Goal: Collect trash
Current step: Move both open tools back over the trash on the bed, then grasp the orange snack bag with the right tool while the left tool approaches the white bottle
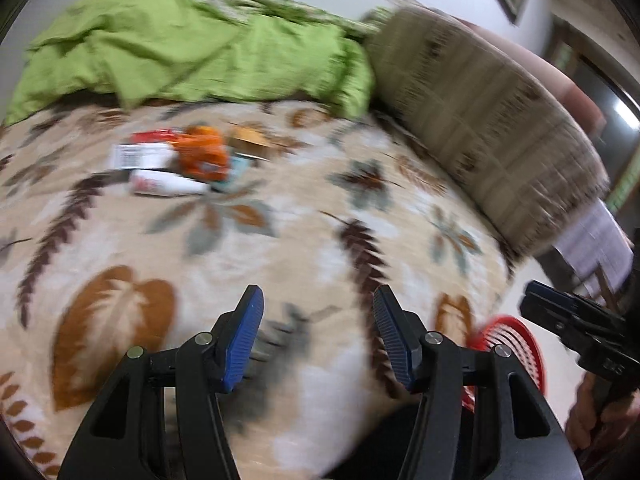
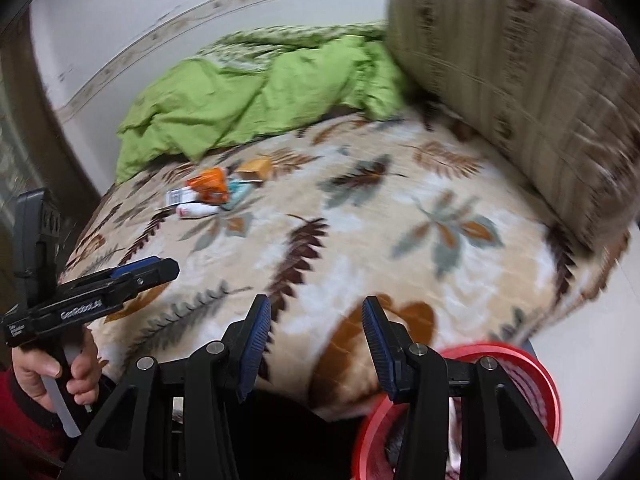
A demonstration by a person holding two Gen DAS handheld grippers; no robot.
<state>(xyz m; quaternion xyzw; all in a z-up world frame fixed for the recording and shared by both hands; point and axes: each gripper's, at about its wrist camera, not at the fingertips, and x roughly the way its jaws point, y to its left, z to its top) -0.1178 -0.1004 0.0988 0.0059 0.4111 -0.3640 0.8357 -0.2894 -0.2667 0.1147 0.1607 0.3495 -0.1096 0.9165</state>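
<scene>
Bedroom, leaf-print blanket [image 2: 360,216] across the bed. Left gripper [image 1: 318,338] jaws apart, nothing between; right gripper [image 2: 316,344] likewise, both over the near edge. Red basket [image 2: 536,376] just off that edge. Trash [image 2: 212,192] heaped toward the far side, before the green quilt [image 2: 256,96].

On the bed [image 1: 320,248] a small heap of trash [image 1: 180,164] lies at centre left of the frame. Behind it sits the rumpled quilt [image 1: 192,48]; a cushion [image 1: 488,120] stands at upper right. The basket [image 2: 532,384] sits at lower right, before the bed's edge.
</scene>
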